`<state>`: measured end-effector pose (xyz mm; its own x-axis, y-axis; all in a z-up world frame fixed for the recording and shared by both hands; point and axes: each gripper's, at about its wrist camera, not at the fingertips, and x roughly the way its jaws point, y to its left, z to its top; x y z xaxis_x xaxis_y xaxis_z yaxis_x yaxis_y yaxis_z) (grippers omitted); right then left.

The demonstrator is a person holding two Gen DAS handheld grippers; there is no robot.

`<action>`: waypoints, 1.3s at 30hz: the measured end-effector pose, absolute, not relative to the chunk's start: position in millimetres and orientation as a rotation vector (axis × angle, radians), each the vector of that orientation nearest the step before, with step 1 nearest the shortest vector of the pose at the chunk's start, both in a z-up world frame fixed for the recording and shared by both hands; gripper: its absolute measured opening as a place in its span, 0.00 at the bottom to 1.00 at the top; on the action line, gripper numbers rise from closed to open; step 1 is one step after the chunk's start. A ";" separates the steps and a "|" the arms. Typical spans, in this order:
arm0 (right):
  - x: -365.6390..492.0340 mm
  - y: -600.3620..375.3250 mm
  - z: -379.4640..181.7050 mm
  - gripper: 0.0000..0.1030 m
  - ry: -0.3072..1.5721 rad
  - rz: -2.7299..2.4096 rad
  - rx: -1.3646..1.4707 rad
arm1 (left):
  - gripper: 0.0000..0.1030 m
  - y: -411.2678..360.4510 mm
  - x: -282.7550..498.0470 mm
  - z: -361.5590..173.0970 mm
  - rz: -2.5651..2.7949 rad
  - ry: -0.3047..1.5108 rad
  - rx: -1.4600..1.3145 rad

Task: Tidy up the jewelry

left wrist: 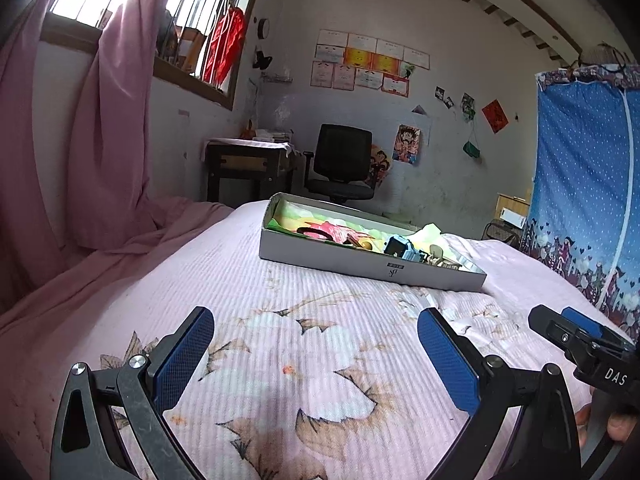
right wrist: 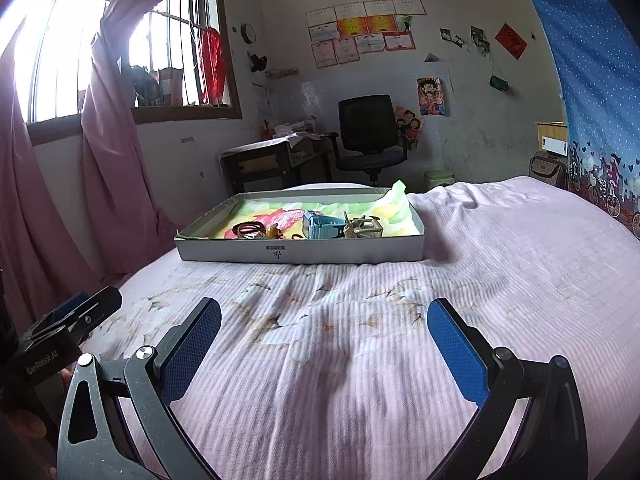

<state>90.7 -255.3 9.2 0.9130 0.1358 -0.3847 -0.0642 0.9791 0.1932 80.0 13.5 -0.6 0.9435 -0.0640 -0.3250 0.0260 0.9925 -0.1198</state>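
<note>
Short of the box [right wrist: 300, 250], both grippers hang over the pink bedspread [right wrist: 360, 360]: the left gripper [left wrist: 316, 354] and the right gripper [right wrist: 324, 346] each have their fingers spread wide and empty. Beyond them the shallow box lies on the bed with the jewelry inside: dark bands [right wrist: 248, 227], a blue piece [right wrist: 322, 229] and a gold piece [right wrist: 362, 230] crowded along the near wall of the box. Nothing lies loose on the bedspread, so the gathering looks done; sorting the cluster inside the box seems left, or nothing at all.
</note>
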 end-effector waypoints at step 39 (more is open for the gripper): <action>99.0 -257.2 -3.4 0.99 0.429 0.065 0.174 | 0.99 8.9 80.5 -3.0 -0.054 0.337 -0.088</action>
